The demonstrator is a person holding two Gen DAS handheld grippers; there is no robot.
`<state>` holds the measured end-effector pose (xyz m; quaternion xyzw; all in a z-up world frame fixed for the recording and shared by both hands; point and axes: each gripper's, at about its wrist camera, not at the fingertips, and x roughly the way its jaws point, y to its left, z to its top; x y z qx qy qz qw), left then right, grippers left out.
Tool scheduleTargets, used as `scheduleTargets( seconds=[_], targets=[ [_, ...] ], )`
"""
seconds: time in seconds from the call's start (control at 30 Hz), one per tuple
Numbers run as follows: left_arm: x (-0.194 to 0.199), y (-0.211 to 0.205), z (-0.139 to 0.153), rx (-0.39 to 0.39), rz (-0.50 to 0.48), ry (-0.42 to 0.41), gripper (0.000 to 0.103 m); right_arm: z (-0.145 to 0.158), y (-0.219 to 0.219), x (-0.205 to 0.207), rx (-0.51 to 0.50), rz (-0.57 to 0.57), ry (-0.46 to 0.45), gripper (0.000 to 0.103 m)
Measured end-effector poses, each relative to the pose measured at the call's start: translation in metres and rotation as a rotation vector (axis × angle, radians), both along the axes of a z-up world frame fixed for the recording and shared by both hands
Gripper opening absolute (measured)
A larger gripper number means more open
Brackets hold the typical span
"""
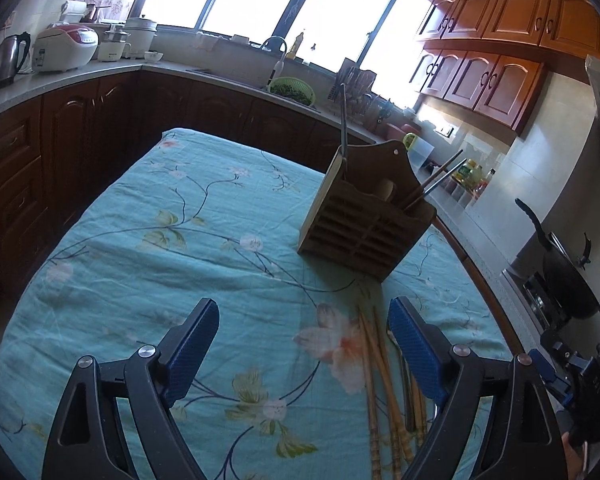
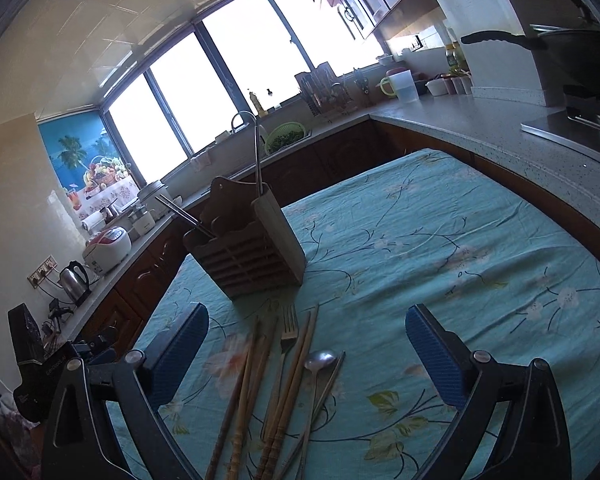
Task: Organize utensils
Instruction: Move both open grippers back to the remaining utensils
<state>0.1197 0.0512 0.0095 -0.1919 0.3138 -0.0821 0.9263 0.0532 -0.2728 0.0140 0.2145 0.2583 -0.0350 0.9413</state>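
My two grippers above the tabletop [image 2: 460, 216], both sets of fingers spread wide and holding nothing.

My left gripper [image 1: 303, 344] and right gripper [image 2: 306, 344] hover over loose utensils lying side by side: wooden chopsticks [image 2: 260, 376], a fork [image 2: 289, 326] and a spoon [image 2: 319, 360]. Just beyond them stands the wooden utensil holder [image 2: 252, 252], already containing metal chopsticks [image 2: 180, 212] and a tall metal handle [image 2: 257, 160].
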Motion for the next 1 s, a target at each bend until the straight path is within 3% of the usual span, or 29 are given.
scheduleTargets(
  seconds=[0.3,0.73,0.83,0.93,1.0],
  targets=[
    [-0.002,-0.015,-0.011,0.017,-0.032,0.069,0.087,-0.020,0.001,-0.013,-0.020,-0.010,0.054,0.100],
    [0.021,-0.043,-0.024,0.044,-0.085,0.166,0.086,-0.029,0.006,0.000,-0.044,0.032,0.095,0.098],
    [0.031,-0.054,-0.025,0.061,-0.119,0.190,0.085,-0.030,0.005,0.006,-0.054,0.038,0.109,0.089],
    [0.041,-0.066,-0.026,0.084,-0.154,0.201,0.081,-0.038,0.003,0.015,-0.050,0.037,0.154,0.069],
    [0.050,-0.077,-0.030,0.116,-0.172,0.224,0.072,-0.045,0.002,0.022,-0.051,0.043,0.198,0.052]
  ],
)
